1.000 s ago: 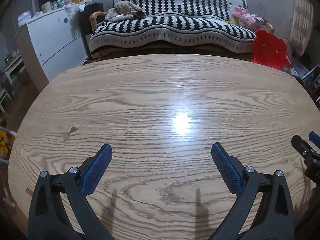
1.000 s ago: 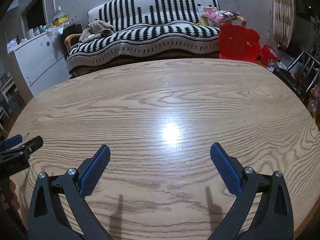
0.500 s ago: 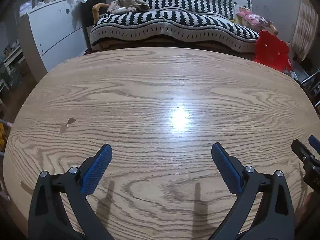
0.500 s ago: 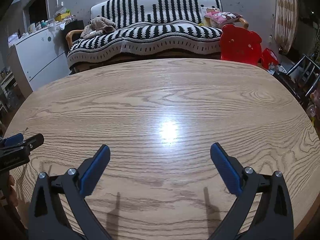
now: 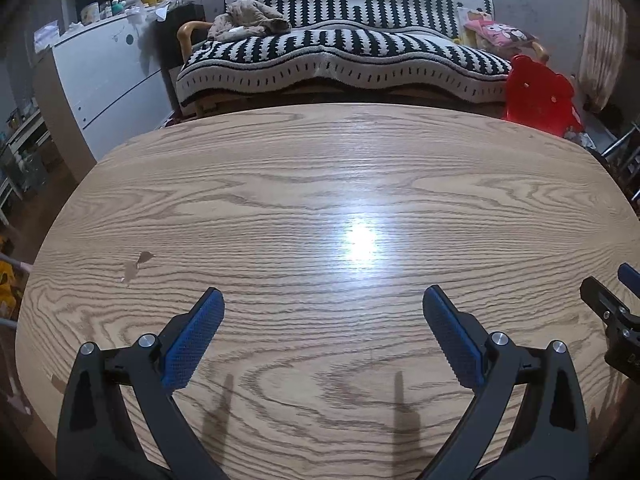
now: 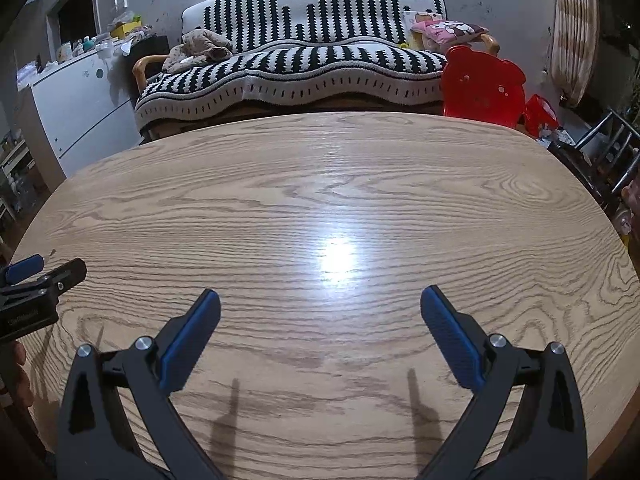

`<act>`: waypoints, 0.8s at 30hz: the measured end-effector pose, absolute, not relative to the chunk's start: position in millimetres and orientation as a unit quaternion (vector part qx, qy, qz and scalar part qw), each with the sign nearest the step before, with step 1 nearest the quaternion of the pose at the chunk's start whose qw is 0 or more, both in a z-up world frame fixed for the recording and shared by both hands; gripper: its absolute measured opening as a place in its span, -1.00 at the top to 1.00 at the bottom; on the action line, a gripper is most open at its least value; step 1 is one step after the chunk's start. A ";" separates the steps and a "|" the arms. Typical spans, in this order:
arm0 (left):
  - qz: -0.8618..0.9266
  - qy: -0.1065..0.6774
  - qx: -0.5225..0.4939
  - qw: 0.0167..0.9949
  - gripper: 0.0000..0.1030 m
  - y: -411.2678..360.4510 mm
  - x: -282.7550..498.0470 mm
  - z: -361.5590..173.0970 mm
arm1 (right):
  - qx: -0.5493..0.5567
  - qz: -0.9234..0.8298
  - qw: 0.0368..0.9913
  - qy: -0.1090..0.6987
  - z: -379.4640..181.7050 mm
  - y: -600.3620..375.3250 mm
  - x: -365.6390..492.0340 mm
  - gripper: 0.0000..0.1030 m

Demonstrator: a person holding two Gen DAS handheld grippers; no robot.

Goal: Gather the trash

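My left gripper [image 5: 323, 300] is open and empty, held low over the near part of a wooden oval table [image 5: 320, 168]. My right gripper [image 6: 320, 300] is also open and empty over the same table [image 6: 320, 168]. Each gripper shows at the edge of the other's view: the right one at the right edge of the left wrist view [image 5: 612, 312], the left one at the left edge of the right wrist view [image 6: 40, 284]. No trash shows on the tabletop. A small chipped mark [image 5: 134, 266] lies on the wood at the left.
Behind the table stands a sofa with a black-and-white striped cover [image 5: 340, 52] and a crumpled cloth [image 5: 250, 20]. A red plastic chair [image 6: 482, 88] is at the table's far right. A white cabinet [image 5: 100, 76] stands at the left. Metal chair frames [image 6: 608, 148] are at the right.
Both views have tilted up and drawn back slightly, so the sofa and the table's far edge sit lower in frame. Both grippers stay open.
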State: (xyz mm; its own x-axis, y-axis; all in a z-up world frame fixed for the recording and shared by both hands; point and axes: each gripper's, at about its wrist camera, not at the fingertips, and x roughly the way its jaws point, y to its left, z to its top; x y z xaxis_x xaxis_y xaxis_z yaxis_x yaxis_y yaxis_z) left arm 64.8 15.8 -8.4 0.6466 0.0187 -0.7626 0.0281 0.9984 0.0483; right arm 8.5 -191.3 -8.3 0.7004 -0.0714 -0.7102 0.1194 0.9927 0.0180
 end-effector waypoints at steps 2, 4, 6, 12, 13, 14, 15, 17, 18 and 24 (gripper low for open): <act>-0.005 0.419 0.028 0.908 -0.87 14.1 63.3 -7.1 | 0.030 -0.053 0.922 0.383 -7.9 -192.6 7.4 -0.88; -0.008 0.419 0.031 0.908 -0.87 11.7 62.0 -6.2 | 0.030 -0.054 0.921 0.384 -8.4 -193.8 5.8 -0.88; -0.011 0.419 0.033 0.907 -0.87 10.3 61.3 -6.4 | 0.031 -0.057 0.921 0.384 -8.2 -194.7 4.5 -0.88; -0.016 0.416 0.033 0.908 -0.87 5.9 57.2 -4.9 | 0.034 -0.062 0.922 0.381 -5.7 -195.2 0.5 -0.88; -0.018 0.415 0.035 0.909 -0.87 5.0 56.3 -4.2 | 0.034 -0.062 0.922 0.381 -5.6 -195.3 0.1 -0.88; -0.020 0.412 0.038 0.910 -0.87 3.7 55.3 -3.4 | 0.034 -0.062 0.922 0.381 -5.4 -195.2 0.5 -0.88; -0.014 0.411 0.044 0.911 -0.87 2.3 54.5 -3.3 | 0.033 -0.061 0.922 0.381 -5.5 -195.0 0.4 -0.88; 0.018 0.412 0.067 0.909 -0.87 -1.0 53.8 -5.4 | 0.032 -0.060 0.922 0.381 -5.2 -195.0 -0.5 -0.88; 0.034 0.412 0.081 0.907 -0.87 -2.5 53.5 -6.5 | 0.031 -0.060 0.922 0.381 -4.8 -195.3 0.0 -0.88; 0.008 0.411 0.049 0.910 -0.87 -0.2 49.5 -5.1 | 0.030 -0.061 0.921 0.384 -5.4 -194.9 0.3 -0.88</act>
State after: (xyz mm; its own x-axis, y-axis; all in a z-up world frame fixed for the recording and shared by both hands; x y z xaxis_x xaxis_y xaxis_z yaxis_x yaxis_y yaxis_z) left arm 49.5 -0.2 -5.1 0.6626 0.0551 -0.7469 0.0246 0.9952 0.0952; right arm 0.3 -194.9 -5.4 0.6971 -0.0895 -0.7114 0.1357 0.9907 0.0083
